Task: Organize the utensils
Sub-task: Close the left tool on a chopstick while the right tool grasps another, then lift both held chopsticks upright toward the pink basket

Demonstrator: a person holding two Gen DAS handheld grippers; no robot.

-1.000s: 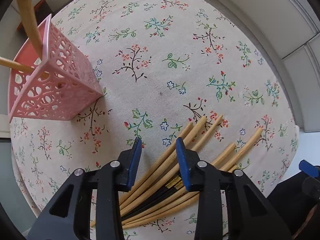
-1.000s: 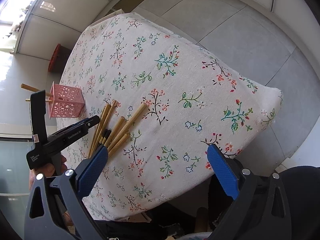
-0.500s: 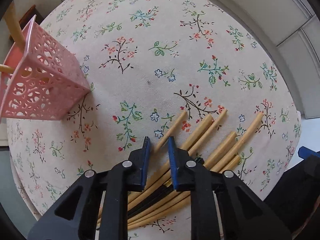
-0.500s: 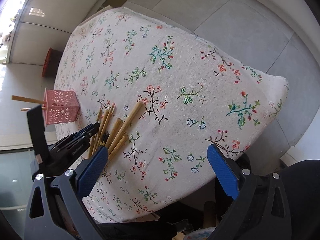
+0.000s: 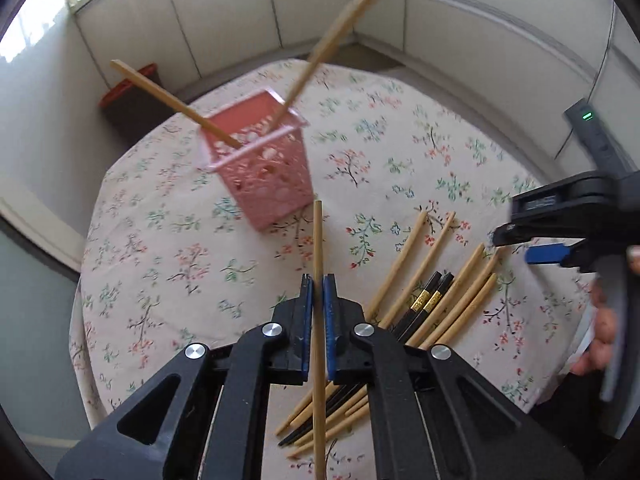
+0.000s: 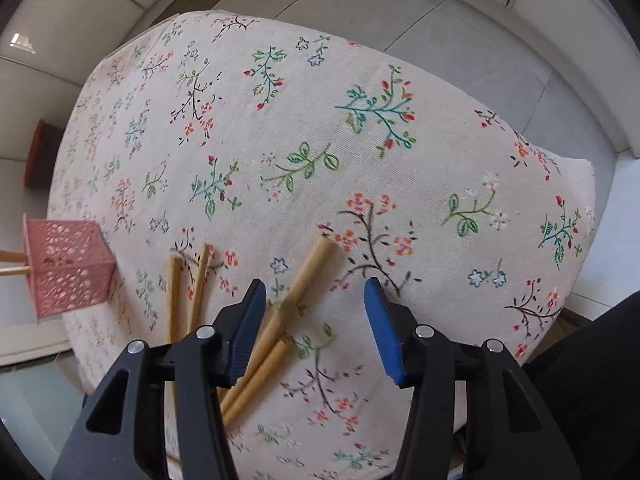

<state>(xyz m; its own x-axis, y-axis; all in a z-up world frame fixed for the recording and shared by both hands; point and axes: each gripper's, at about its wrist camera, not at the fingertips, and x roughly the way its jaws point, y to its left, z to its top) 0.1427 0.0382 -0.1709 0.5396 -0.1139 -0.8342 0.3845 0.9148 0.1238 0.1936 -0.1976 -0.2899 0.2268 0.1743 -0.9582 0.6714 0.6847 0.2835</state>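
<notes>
My left gripper is shut on a bamboo chopstick and holds it above the table, its tip pointing at the pink lattice holder. Two chopsticks stand slanted in that holder. A pile of bamboo chopsticks with a black pair lies on the cloth to the right. My right gripper is open, low over the pile's bamboo chopsticks; it also shows in the left wrist view. The holder stands at the far left in the right wrist view.
A round table with a floral cloth carries everything. Its edge drops off close at the right and at the front. A dark stool with a red top stands on the floor beyond the table.
My left gripper closed on one bamboo chopstick from the pile and lifted it, swinging up toward the holder. My right gripper came down closer over the pile.
</notes>
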